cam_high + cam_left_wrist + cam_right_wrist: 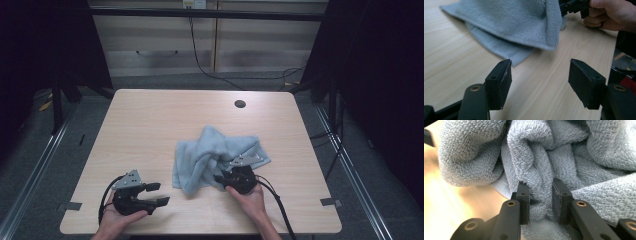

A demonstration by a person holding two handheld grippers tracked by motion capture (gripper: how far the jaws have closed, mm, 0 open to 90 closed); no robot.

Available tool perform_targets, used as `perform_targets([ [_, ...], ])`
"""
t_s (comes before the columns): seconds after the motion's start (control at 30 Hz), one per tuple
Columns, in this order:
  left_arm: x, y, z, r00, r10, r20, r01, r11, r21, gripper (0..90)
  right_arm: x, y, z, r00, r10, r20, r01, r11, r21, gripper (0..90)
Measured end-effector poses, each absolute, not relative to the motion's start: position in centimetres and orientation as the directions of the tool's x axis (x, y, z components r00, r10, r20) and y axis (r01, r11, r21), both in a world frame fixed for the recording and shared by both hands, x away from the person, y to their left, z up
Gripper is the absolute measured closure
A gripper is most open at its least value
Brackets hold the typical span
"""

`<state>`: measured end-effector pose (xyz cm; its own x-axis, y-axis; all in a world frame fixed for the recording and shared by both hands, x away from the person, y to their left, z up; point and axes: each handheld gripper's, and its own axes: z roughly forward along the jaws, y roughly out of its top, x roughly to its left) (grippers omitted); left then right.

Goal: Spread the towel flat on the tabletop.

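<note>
While the right tongs (541, 195) are pinching a fold of the crumpled pale-blue terry towel (215, 155) at bench (150, 125) centre-right, the left tongs (540, 82), gaping empty at 8 o'clock, should be grabbing the near corner.

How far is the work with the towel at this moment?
Done: the right gripper has clamped a fold of the crumpled light-blue terry towel. In hand: that pinch only. Left: the towel is bunched, not spread or folded, and the left gripper is open on the wooden table, apart from it.
</note>
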<state>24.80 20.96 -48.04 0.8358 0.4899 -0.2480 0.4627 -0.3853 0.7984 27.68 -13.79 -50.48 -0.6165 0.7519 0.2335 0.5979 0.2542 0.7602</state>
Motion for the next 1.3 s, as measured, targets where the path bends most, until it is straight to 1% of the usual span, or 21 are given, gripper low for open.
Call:
perform_targets([
  [0.13,24.6,20.2,-48.0,0.851,0.465,-0.245,0.450,-0.403,0.797,35.3,26.5,-12.4,-50.4,-0.644,0.726,0.241,0.591,0.272,0.759,71.6],
  [0.27,24.2,19.8,-48.0,0.861,0.446,-0.244,0.442,-0.418,0.794,35.4,25.4,-10.8,-50.1,-0.650,0.713,0.263,0.599,0.267,0.755,72.1],
  [0.43,24.1,19.6,-48.0,0.859,0.453,-0.238,0.440,-0.420,0.794,32.1,24.4,-9.2,-49.7,-0.680,0.679,0.277,0.581,0.268,0.768,71.7],
  [0.5,24.3,19.5,-48.3,0.856,0.460,-0.234,0.445,-0.429,0.786,31.5,24.3,-9.0,-49.3,-0.687,0.669,0.283,0.578,0.267,0.771,68.9],
  [0.53,24.4,19.4,-48.5,0.854,0.468,-0.227,0.447,-0.436,0.781,31.7,24.3,-9.0,-49.1,-0.692,0.663,0.286,0.573,0.264,0.776,65.9],
  [0.57,24.5,19.3,-48.7,0.851,0.474,-0.228,0.454,-0.442,0.774,33.5,24.3,-9.2,-48.9,-0.694,0.660,0.288,0.568,0.257,0.782,63.3],
  [0.6,24.6,19.3,-48.8,0.849,0.479,-0.222,0.454,-0.447,0.770,38.7,24.4,-9.5,-48.6,-0.697,0.653,0.295,0.564,0.245,0.789,58.1],
  [0.63,24.6,19.3,-48.9,0.848,0.489,-0.206,0.451,-0.460,0.765,45.1,24.4,-9.8,-48.4,-0.701,0.648,0.297,0.560,0.242,0.792,54.6],
  [0.67,24.7,19.4,-49.0,0.845,0.492,-0.209,0.455,-0.457,0.764,52.7,24.4,-10.3,-48.1,-0.702,0.649,0.293,0.552,0.236,0.800,50.0],
  [0.7,24.8,19.6,-49.0,0.843,0.491,-0.218,0.459,-0.446,0.768,63.3,24.4,-10.9,-47.8,-0.702,0.650,0.290,0.546,0.230,0.806,45.4],
  [0.73,25.0,19.8,-48.9,0.841,0.490,-0.229,0.465,-0.437,0.770,72.2,24.4,-11.6,-47.6,-0.701,0.654,0.286,0.538,0.221,0.813,43.1],
  [0.77,25.1,20.0,-48.8,0.834,0.495,-0.243,0.476,-0.423,0.771,76.9,24.4,-12.2,-47.5,-0.697,0.659,0.281,0.534,0.217,0.817,39.8],
  [0.8,25.2,20.1,-48.8,0.832,0.495,-0.249,0.480,-0.417,0.772,79.5,24.5,-13.0,-47.3,-0.692,0.666,0.280,0.533,0.209,0.820,37.4],
  [0.9,25.3,20.3,-48.7,0.835,0.486,-0.258,0.479,-0.411,0.776,81.8,24.8,-15.2,-47.4,-0.680,0.696,0.230,0.519,0.235,0.822,33.4],
  [1.03,25.4,20.6,-48.6,0.829,0.494,-0.262,0.485,-0.403,0.776,82.0,25.1,-16.7,-47.7,-0.699,0.679,0.227,0.510,0.250,0.823,31.8],
  [1.1,25.4,20.6,-48.7,0.826,0.494,-0.269,0.490,-0.395,0.778,81.9,24.9,-16.6,-48.0,-0.715,0.660,0.228,0.503,0.260,0.824,31.3],
  [1.17,25.5,20.6,-48.7,0.828,0.491,-0.270,0.490,-0.400,0.775,81.7,24.9,-16.0,-48.4,-0.733,0.648,0.209,0.496,0.298,0.815,30.7],
  [1.23,25.5,20.6,-48.7,0.827,0.492,-0.273,0.492,-0.395,0.776,81.3,25.1,-15.2,-49.1,-0.742,0.647,0.177,0.494,0.349,0.797,30.6],
  [1.3,25.6,20.7,-48.7,0.829,0.489,-0.271,0.489,-0.397,0.777,81.3,25.3,-14.8,-49.5,-0.741,0.651,0.164,0.500,0.371,0.783,31.4],
])
